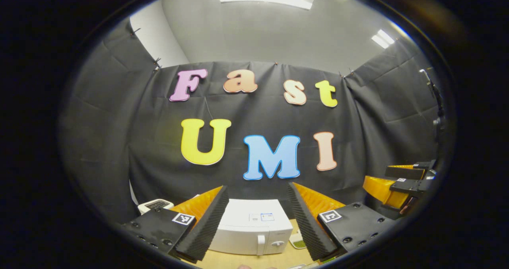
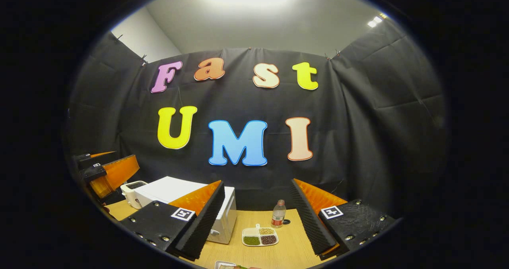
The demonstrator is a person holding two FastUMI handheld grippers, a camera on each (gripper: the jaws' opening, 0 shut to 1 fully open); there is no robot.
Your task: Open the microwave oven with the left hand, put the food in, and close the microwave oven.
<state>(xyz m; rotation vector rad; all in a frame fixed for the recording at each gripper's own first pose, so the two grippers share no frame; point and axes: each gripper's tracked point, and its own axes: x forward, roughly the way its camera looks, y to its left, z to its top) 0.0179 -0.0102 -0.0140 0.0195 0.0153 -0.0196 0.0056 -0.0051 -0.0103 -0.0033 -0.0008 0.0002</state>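
Wooden table point(image 2: 278, 253), closed white microwave point(image 1: 254, 229) near food tray point(image 2: 260, 236), left tongs point(image 1: 257, 217) wide, right tongs point(image 2: 257, 217) wide.

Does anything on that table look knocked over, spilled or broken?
Nothing stands out. The microwave sits shut and square on the table, the bottle stands upright, and the divided tray keeps its grains in their own compartments. The toaster stands upright too.

Black cloth wall point(image 1: 119, 142), grey ceiling point(image 1: 258, 34), wooden table point(image 2: 286, 253).
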